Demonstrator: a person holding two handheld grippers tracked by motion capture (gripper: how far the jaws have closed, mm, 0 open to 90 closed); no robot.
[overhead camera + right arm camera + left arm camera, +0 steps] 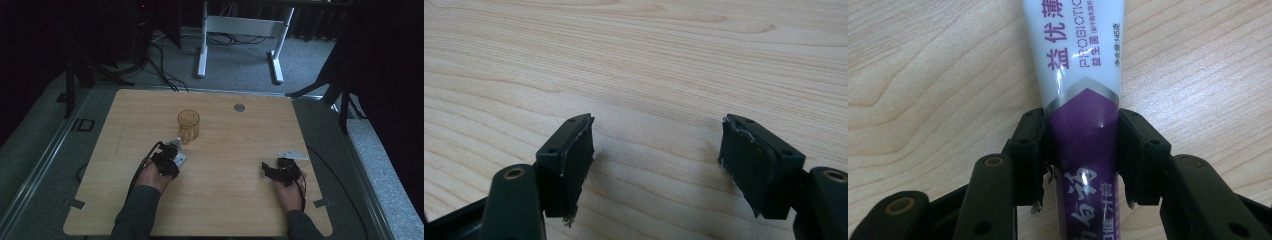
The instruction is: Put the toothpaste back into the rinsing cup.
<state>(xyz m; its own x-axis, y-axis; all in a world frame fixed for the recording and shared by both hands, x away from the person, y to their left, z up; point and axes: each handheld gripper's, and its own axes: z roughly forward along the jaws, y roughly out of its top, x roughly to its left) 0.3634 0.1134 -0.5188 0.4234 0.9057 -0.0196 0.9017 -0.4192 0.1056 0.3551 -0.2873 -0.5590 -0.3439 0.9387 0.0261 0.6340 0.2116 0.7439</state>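
**woodgrain_fan:** So where's the white-and-purple soft plastic toothpaste tube (1083, 100) sitting right now? From the high view I can barely pick it out.

**tube_wrangler:** It's clamped in the left hand-held gripper (1083, 155), just short of the amber ribbed glass tumbler (188, 125), on the person's side of it. The tube's far end points at the tumbler's base and looks about touching it, though the high view is too small to be sure. In the left gripper view both black pads are pressed against the purple section, one on each flank, with the white printed part running on past the jaws over the light wooden counter (923, 75).

**woodgrain_fan:** And the other one?

**tube_wrangler:** The right hand-held gripper (656, 155) is well off to the right of the tumbler, jaws spread wide with nothing but bare wood between them.

**woodgrain_fan:** How would you guess the tube handles?

**tube_wrangler:** Light, I'd say, and squishy. The glossy skin probably makes it a bit slippery, and a hard squeeze on the soft middle could dent it or push paste toward the cap. The hold across the narrow width looks sensible to me. Gripping closer to a stiffer end would likely stop it flopping when tipped upright. The tumbler is the fragile bit: glass, easy to knock over if the tube nudges its wall.
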